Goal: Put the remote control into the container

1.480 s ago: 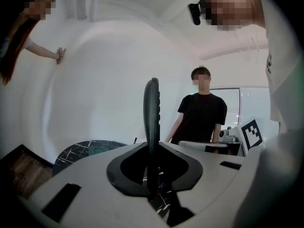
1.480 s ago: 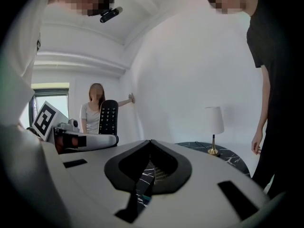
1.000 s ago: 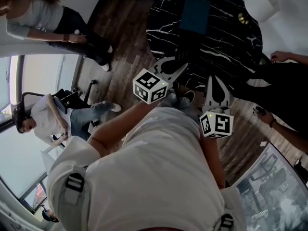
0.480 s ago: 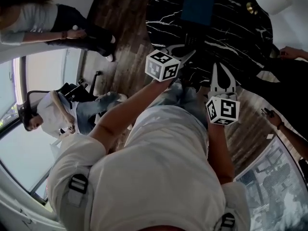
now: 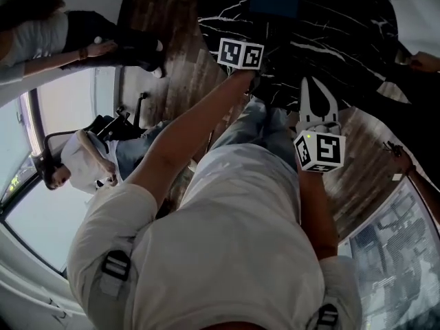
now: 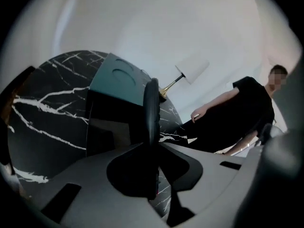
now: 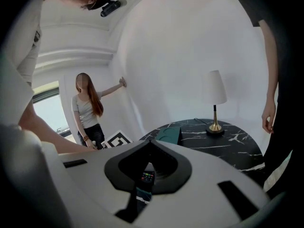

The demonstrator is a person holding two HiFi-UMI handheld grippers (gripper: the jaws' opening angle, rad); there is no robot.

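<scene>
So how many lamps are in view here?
1. The lamp stands on the black marble table, near its far edge by the wall. More could lie outside the frames.

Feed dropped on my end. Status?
Left tongs shut on remote, held edge-on. Right tongs shut, empty. Container just ahead, nothing seen between.

**A:** How is the left arm held?

**B:** The left arm (image 5: pixel 185 136) reaches far forward, almost straight. The left tool (image 6: pixel 153 146) at its end is rolled to one side, its jaws pressed onto the thin edge of the remote control (image 6: pixel 151 106).

**A:** And the right?

**B:** The right arm (image 5: pixel 311 205) is bent and close to the body. The right tool (image 7: pixel 149 142) sits nearer the body than the left, pointing forward, its jaws together at the tips.
</scene>
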